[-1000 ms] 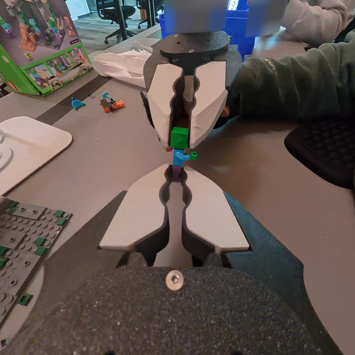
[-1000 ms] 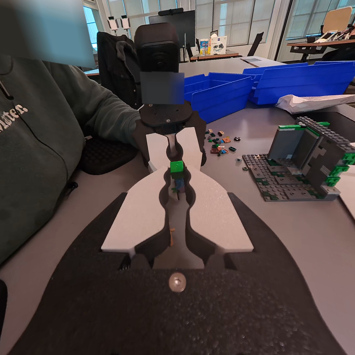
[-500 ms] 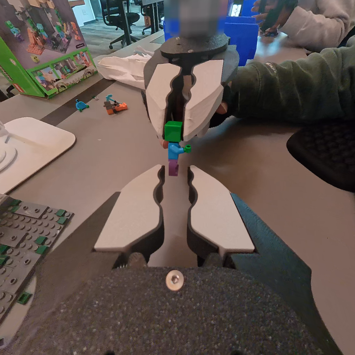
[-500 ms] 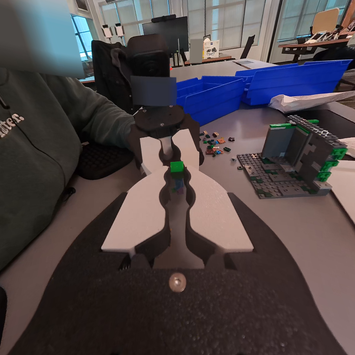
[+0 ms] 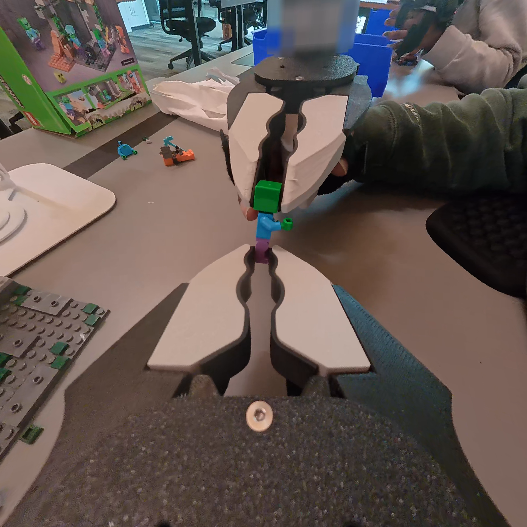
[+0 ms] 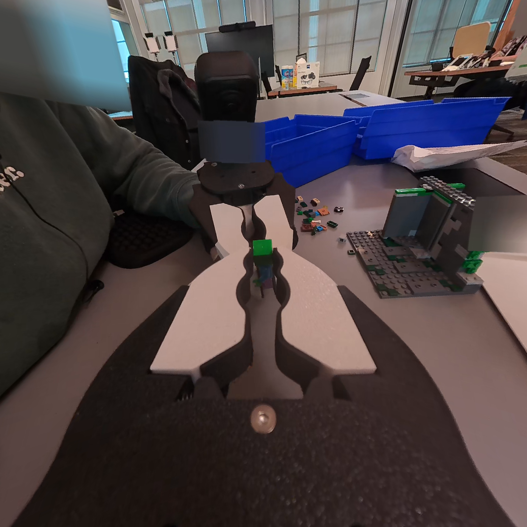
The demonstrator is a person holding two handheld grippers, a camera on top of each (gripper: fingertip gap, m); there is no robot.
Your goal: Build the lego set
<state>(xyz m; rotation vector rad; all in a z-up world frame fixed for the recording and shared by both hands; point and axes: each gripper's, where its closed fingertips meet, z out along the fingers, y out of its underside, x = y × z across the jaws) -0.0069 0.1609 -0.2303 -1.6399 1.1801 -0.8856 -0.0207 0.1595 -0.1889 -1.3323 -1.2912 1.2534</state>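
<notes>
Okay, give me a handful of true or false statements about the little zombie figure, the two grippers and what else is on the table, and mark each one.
1. The right gripper clamps the minifigure by its green head. True.
2. The left gripper closes on the figure's purple legs. True.
3. The minifigure lies flat on the table. False: it is held in the air between the two grippers.
4. The grey build has walls standing on its baseplate. True.
5. The bins behind the loose pieces are red. False: they are blue.
</notes>
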